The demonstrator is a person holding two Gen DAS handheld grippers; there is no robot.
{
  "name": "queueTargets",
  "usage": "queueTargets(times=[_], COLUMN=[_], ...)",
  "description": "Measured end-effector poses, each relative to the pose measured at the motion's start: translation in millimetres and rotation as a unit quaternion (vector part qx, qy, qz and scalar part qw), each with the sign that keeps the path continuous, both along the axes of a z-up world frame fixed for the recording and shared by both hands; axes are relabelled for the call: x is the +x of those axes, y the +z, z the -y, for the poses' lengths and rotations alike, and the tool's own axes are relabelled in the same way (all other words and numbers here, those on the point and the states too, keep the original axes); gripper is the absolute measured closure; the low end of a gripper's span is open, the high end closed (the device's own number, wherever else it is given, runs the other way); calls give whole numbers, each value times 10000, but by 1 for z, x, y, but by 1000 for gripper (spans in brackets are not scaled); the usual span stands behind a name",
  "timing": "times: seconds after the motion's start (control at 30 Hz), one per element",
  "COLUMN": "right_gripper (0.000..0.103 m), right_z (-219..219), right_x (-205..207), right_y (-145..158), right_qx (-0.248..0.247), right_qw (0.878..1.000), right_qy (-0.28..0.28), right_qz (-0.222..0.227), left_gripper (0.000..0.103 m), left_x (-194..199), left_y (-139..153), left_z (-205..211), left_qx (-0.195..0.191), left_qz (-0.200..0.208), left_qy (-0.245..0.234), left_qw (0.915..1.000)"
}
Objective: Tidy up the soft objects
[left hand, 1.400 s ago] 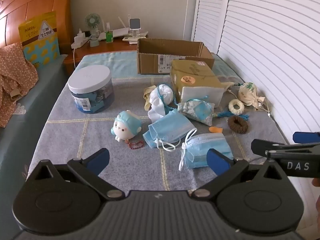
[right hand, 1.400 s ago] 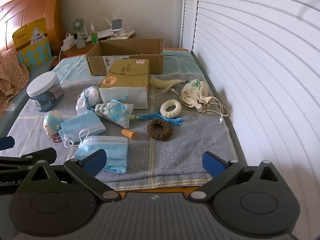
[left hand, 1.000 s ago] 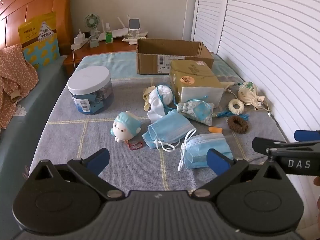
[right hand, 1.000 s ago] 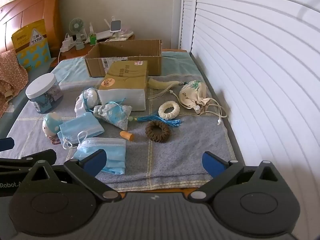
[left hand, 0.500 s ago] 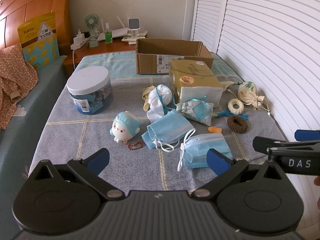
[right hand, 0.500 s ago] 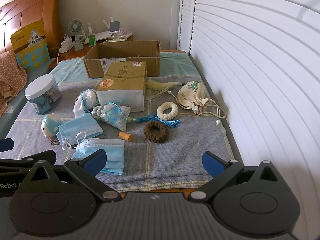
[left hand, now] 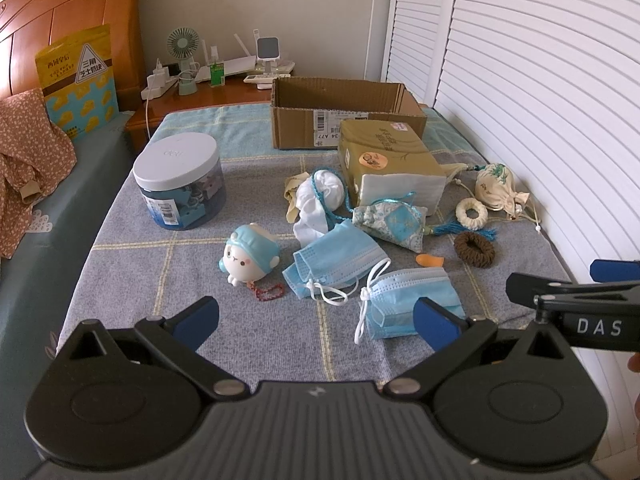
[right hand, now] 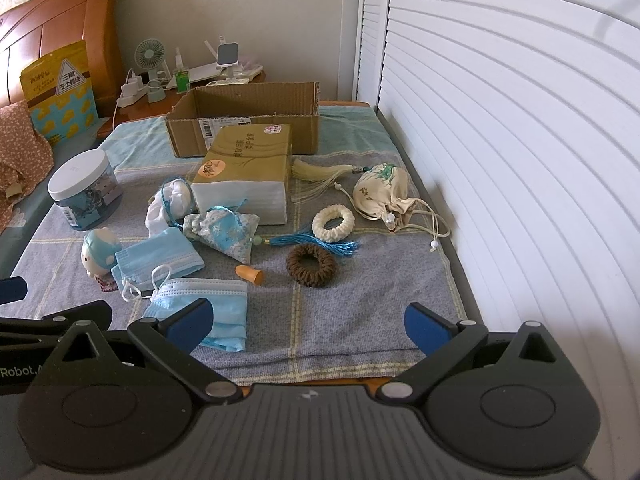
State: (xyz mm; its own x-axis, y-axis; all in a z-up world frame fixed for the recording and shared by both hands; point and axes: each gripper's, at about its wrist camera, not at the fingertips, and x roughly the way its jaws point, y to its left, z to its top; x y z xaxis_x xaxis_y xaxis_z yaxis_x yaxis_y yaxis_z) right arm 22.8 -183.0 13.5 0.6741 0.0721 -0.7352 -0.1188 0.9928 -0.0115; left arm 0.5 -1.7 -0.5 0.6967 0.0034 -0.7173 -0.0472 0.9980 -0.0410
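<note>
**Nothing gripped yet, soft things spread over the blanket**

Left to right on the blanket [left hand: 132, 280]: jar [left hand: 179, 184], plush toy [left hand: 249, 258], two face masks [left hand: 334, 260] [left hand: 408, 296], hair tie [right hand: 311, 265], pouch [right hand: 380, 192] near the right edge. The cardboard box [left hand: 304, 130] sits at the far edge. The left gripper [left hand: 316, 320] and right gripper [right hand: 306, 326] both hover with jaws apart, empty. A good first pick is probably the nearest mask, pinched mid-fold, clear of its loops.

An open brown cardboard box [left hand: 340, 118] stands at the far end of the grey checked cloth [left hand: 132, 272], with an olive-wrapped tissue pack [left hand: 390, 168] just before it. Left of the pack stands a white-lidded clear plastic jar [left hand: 180, 184]; nearest lie two pale blue pleated face masks [left hand: 408, 304], a round brown knitted hair tie [left hand: 475, 249] to their right.
</note>
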Motion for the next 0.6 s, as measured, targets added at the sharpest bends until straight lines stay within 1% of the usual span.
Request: queueTargets(times=[0.6], right_gripper=[0], right_z=[-1], right_x=[-1], right_y=[1], right_qx=[-45], right_qw=[10000], right_qy=[-34], right_qz=[47], left_gripper=[1], left_x=[-1], left_y=[4], left_z=[2], left_qx=[-11], left_qz=[25], left_qy=[-33], left_qw=[10000])
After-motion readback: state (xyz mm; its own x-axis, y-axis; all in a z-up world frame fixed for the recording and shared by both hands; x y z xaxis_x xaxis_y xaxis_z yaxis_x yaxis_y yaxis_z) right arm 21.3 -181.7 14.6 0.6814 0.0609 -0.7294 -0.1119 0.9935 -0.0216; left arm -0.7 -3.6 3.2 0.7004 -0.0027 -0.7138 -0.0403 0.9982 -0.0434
